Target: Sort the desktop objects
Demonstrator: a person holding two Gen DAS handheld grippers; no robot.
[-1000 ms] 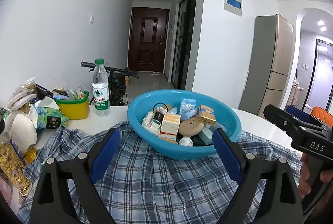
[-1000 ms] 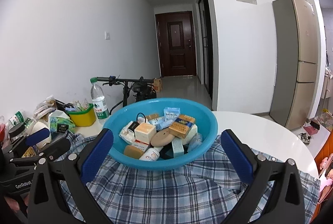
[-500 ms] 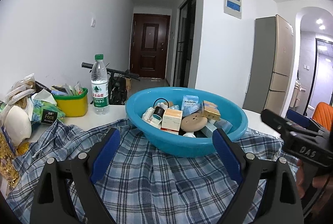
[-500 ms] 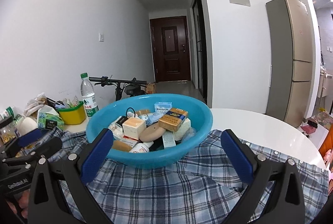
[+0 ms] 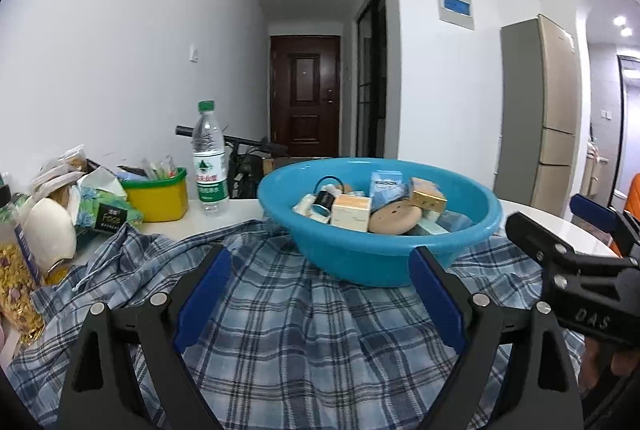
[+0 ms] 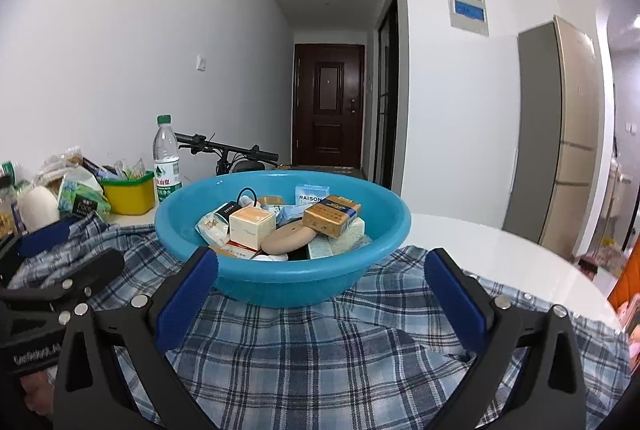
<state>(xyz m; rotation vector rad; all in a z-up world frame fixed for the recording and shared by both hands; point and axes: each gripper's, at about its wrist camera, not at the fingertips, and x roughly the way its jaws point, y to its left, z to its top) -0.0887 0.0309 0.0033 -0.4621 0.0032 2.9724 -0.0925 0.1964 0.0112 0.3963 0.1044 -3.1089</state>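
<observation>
A big blue basin (image 5: 380,230) sits in the middle of both views, on a blue checked cloth (image 5: 300,330) that is spread over a white table (image 6: 500,246). The basin is full of little things. There is a cream box (image 6: 252,226), a gold box (image 6: 332,216), a round tan disc (image 6: 290,240) and a white and blue box that says RAISON (image 6: 312,195).

The left gripper (image 5: 316,294) is at the bottom of its view. Its two blue pads are spread wide with nothing between them, just in front of the basin. The right gripper (image 6: 320,294) looks the same in its own view: jaws wide apart, holding nothing, near the basin but not touching it.

At the left of both views stands a water bottle with a green cap (image 5: 209,158). Beside it is a yellow tub (image 5: 160,196) stuffed with packets. More bags and a white egg-shaped thing (image 5: 50,234) crowd the far left edge.
</observation>
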